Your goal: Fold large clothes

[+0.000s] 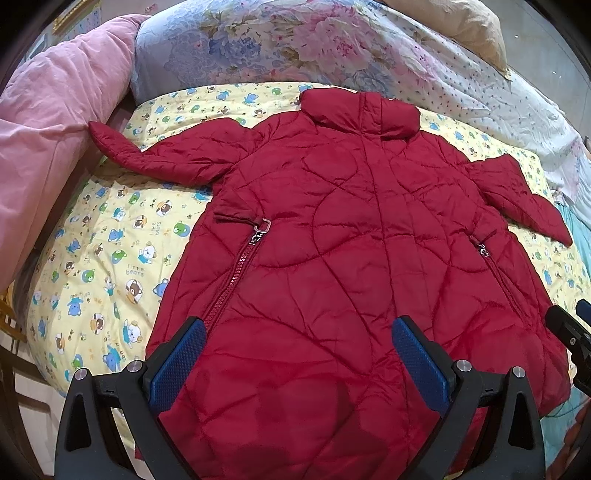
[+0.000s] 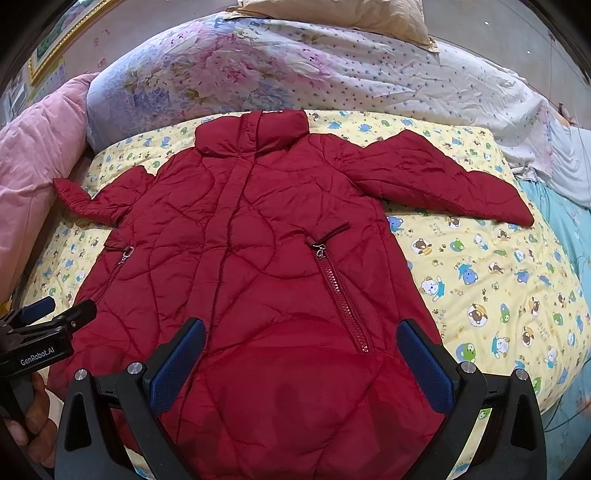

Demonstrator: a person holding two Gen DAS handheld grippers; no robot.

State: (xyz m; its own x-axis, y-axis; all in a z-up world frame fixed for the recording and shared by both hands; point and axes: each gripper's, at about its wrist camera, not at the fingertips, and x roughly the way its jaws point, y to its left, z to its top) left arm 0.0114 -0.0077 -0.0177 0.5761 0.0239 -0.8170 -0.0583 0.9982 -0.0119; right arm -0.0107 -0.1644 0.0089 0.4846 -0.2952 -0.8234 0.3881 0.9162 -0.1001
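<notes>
**Red coat lies spread on the bed, both grippers held wide over its hem**

A red quilted coat [image 1: 332, 229] lies flat, front side up, on a yellow bear-print sheet [image 1: 110, 258] covering the bed. Its collar [image 1: 362, 114] is at the far end from the fingers and its hem runs close under them.

The left gripper [image 1: 295, 354] hangs over the lower part of the coat. Its two blue-padded fingers [image 1: 181, 362] stand wide apart with nothing between them but the coat fabric below; they grip nothing. A pocket zipper [image 1: 240, 273] runs away from the tip of the left-hand finger toward the coat's middle. One sleeve [image 1: 147, 155] stretches out beyond and to the left of the fingers, its cuff lying close to a pink quilt [image 1: 48, 122].

The right gripper [image 2: 301, 358] sits over the other half of the hem, its fingers [image 2: 424, 365] equally wide apart and holding nothing. The second pocket zipper [image 2: 343, 302] lies between them, just ahead of the tips. The other sleeve [image 2: 443, 181] reaches out ahead and to the right of these fingers, across the sheet.

In the right wrist view the left gripper shows at the left edge, beside the coat's side seam. Beyond the collar lies a flowered quilt [image 2: 258, 66] with a tan pillow [image 2: 332, 14] behind it.
</notes>
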